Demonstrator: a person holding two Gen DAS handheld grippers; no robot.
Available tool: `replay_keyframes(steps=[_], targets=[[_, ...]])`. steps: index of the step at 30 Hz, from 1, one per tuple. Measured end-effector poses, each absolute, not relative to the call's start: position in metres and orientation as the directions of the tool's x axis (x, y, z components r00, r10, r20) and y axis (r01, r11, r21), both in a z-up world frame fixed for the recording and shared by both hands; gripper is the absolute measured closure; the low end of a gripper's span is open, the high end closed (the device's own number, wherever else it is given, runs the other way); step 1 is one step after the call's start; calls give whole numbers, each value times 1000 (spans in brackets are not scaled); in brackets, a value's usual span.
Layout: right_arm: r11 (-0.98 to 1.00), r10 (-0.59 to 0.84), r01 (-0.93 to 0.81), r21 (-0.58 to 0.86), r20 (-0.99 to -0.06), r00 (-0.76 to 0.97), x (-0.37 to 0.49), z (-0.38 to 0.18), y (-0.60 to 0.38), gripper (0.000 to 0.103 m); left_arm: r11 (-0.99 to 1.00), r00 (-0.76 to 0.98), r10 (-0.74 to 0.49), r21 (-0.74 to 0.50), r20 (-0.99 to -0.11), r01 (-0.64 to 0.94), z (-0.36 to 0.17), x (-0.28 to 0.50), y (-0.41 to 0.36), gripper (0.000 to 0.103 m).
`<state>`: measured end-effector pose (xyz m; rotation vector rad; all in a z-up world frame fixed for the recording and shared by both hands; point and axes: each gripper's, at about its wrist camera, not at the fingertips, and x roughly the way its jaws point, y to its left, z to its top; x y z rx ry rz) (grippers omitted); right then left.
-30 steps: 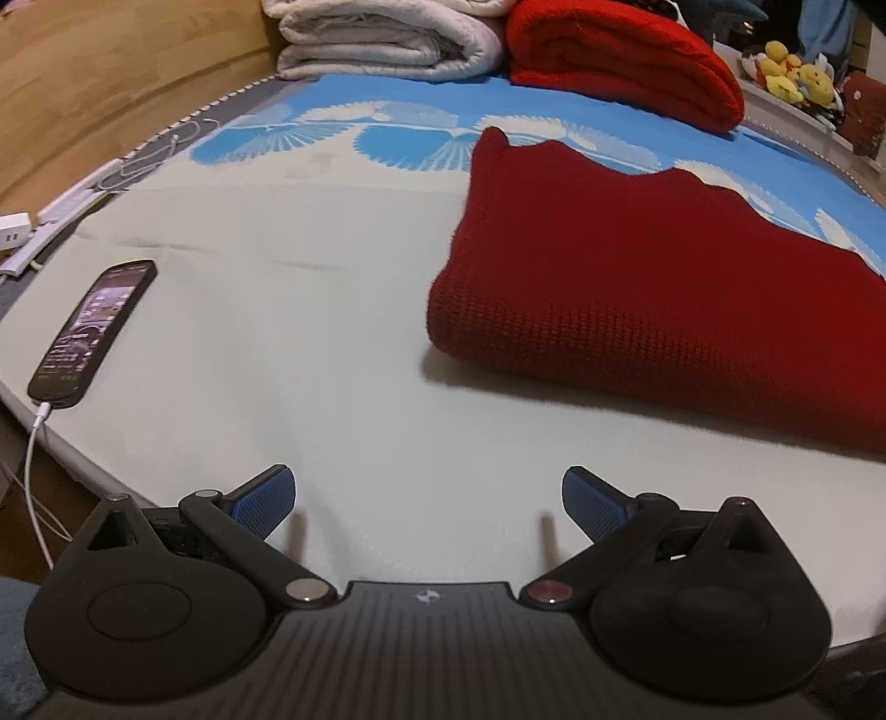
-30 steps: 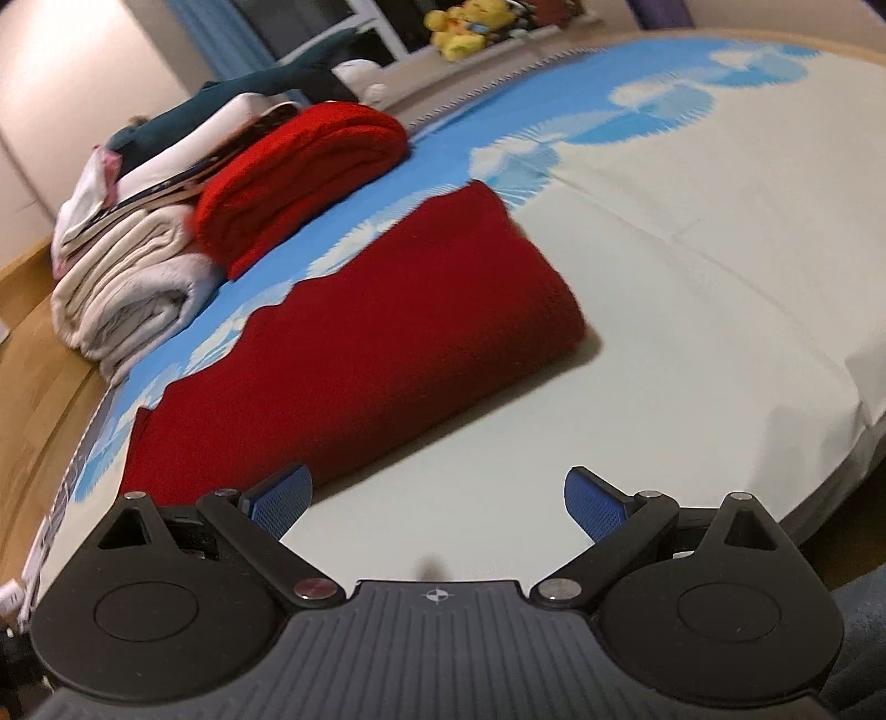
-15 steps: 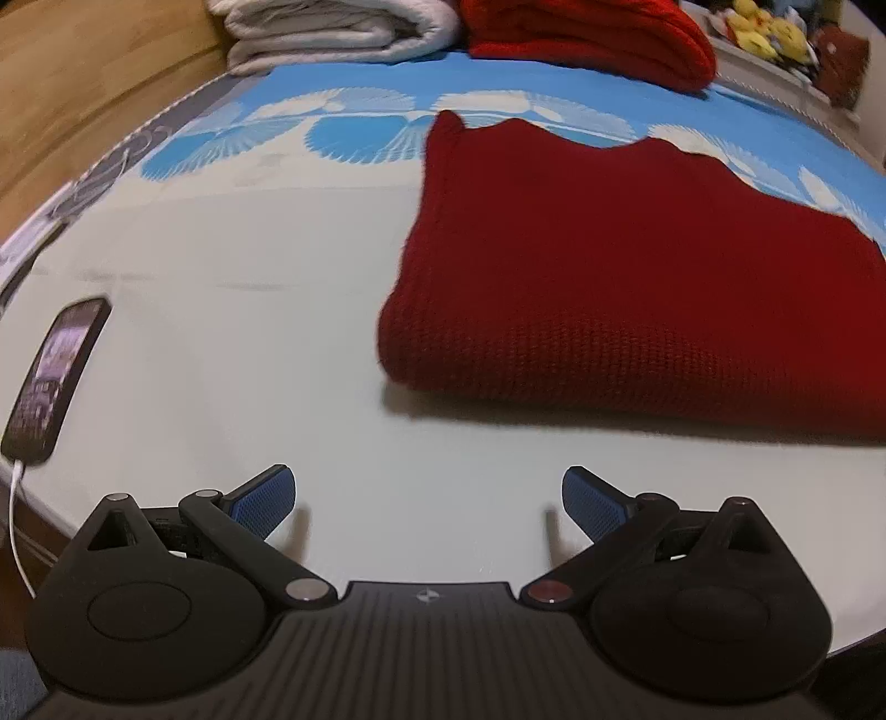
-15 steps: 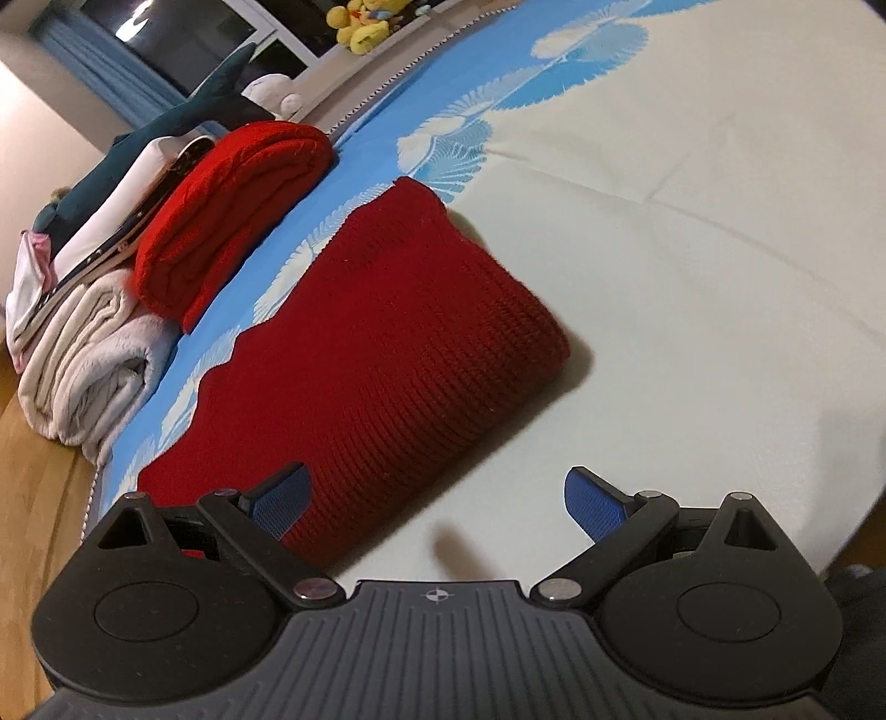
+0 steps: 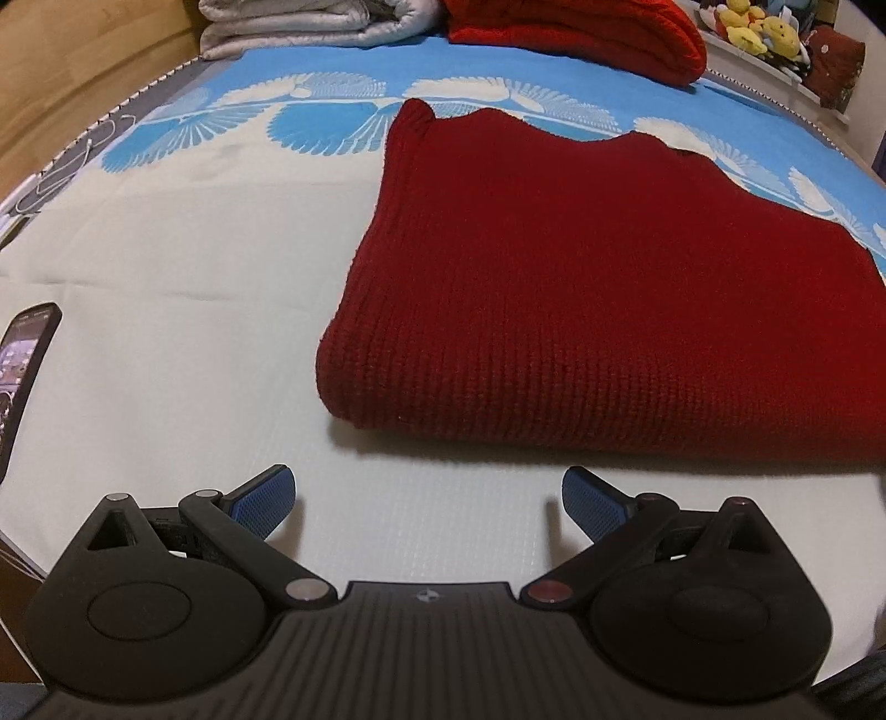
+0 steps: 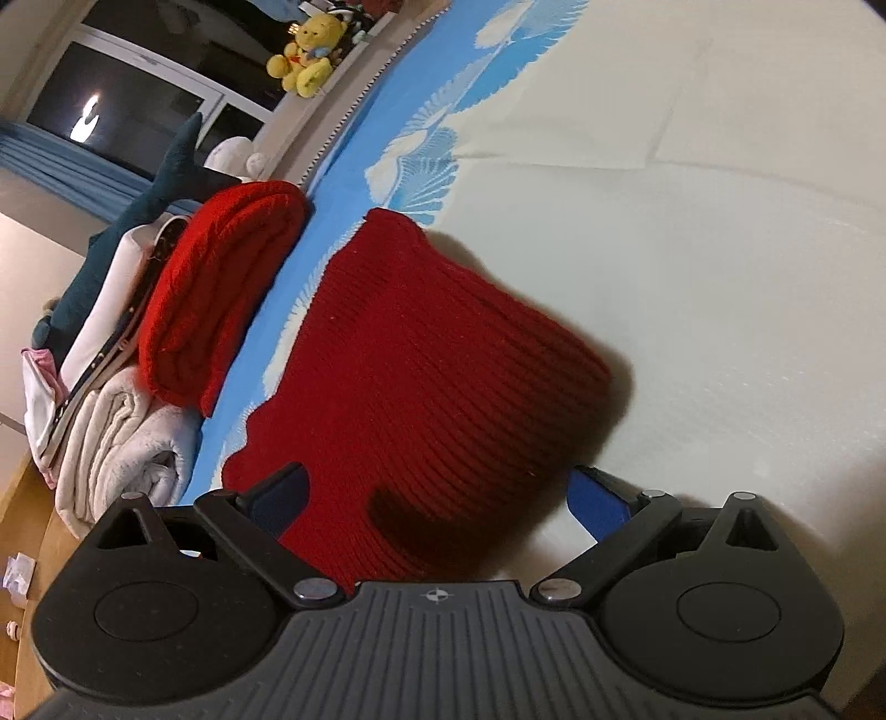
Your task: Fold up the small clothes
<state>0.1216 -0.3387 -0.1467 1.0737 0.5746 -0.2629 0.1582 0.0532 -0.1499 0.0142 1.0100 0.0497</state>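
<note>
This is a bedroom in a home. A bed with a blue-and-white patterned sheet fills both views, with folded blankets stacked at its far edge, stuffed toys on a ledge by a dark window, and a phone lying on the sheet.
</note>
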Motion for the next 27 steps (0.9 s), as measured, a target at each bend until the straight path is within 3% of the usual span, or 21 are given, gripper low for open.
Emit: replay_keyframes(steps=[27], targets=[[375, 50, 478, 794, -532, 845, 138, -153, -352, 1, 994, 528, 43, -17, -848, -109, -139, 162, 65, 0]])
